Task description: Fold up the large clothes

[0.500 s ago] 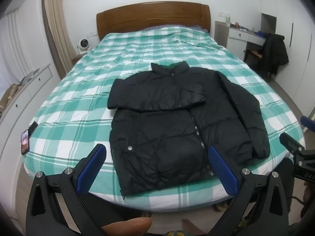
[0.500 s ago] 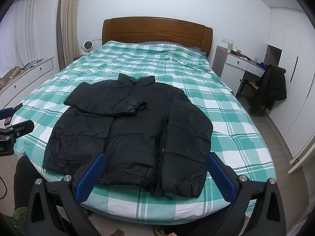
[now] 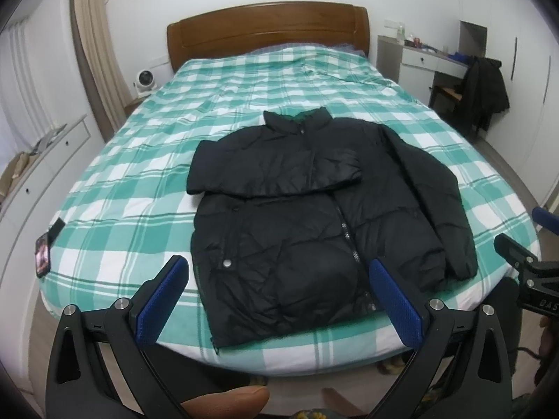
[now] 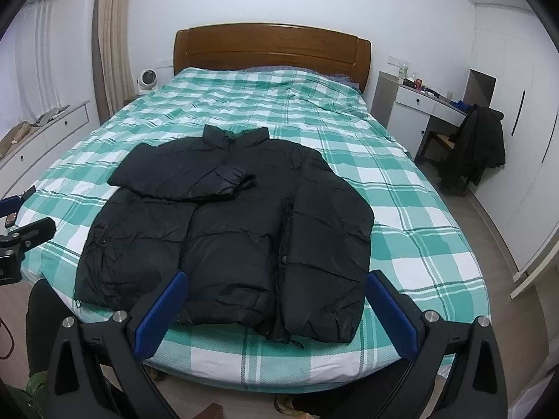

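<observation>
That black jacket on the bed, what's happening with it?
Someone is folding it, using a gripper in each hand. The jacket lies flat on the checked bed, with one sleeve already folded across its chest. The other sleeve lies straight down its side, not folded yet. Right now the left gripper and right gripper are both open, held near the foot of the bed, not touching the jacket.
</observation>
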Demonstrator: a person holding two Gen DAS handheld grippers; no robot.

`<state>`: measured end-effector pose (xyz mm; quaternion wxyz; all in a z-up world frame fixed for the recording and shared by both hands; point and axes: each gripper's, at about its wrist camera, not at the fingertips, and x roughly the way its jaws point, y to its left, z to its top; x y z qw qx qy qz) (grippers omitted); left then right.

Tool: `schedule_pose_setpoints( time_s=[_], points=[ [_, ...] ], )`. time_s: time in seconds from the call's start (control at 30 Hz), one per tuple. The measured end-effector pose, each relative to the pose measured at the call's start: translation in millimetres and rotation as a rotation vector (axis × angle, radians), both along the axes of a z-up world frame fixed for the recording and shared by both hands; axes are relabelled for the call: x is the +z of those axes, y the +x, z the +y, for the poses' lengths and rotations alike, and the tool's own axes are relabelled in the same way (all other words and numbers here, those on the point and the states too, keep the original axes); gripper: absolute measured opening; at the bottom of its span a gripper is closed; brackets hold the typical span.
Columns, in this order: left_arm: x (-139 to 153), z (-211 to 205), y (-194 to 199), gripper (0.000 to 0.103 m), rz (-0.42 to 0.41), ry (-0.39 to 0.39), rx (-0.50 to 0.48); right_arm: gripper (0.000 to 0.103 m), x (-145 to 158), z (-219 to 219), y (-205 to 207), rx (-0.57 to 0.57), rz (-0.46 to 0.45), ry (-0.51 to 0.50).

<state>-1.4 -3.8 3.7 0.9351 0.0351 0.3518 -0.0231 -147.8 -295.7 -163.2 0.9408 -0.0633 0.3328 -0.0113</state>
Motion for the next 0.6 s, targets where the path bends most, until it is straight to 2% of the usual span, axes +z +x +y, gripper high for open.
schedule_pose_setpoints(
  time_s=[0.13, 0.4, 0.6],
  points=[
    [-1.5, -0.9, -1.5, 0.103, -0.013, 0.001, -0.001, 0.103, -0.7, -2.8, 0.6, -0.015, 0.006, 0.002],
    [-9.4, -1.2, 0.5, 0.103, 0.011, 0.013, -0.005, 0.103, -3.3, -1.4, 0.6, -0.030, 0.014, -0.030],
    [-9.1, 0.3, 1.1, 0.103, 0.016, 0.050, -0.006, 0.103, -4.6, -1.1, 1.0, -0.036, 0.022, -0.041]
  ],
)
